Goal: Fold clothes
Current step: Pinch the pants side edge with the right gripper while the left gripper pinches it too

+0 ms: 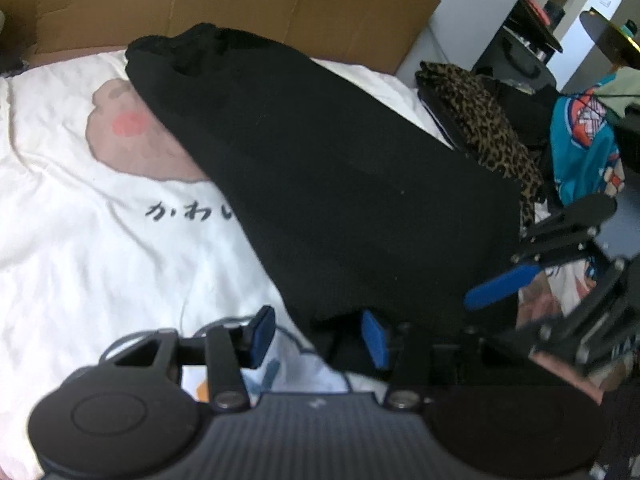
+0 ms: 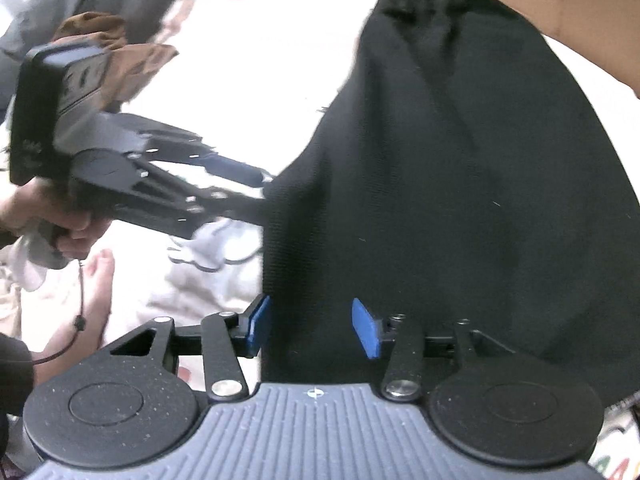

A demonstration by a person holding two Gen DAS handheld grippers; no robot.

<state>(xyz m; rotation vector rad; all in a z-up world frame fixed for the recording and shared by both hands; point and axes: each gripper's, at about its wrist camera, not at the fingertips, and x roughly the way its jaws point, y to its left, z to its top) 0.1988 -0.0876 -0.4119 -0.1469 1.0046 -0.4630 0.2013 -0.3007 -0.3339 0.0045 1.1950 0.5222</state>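
Here the black garment (image 2: 460, 168) lies just beyond the open right tool (image 2: 312, 326).

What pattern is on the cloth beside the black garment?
Leopard print, brown with dark spots, clearest in the left wrist view, right of the black garment.

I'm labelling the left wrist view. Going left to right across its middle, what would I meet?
White printed bedding → black garment → leopard-print cloth → teal patterned fabric.
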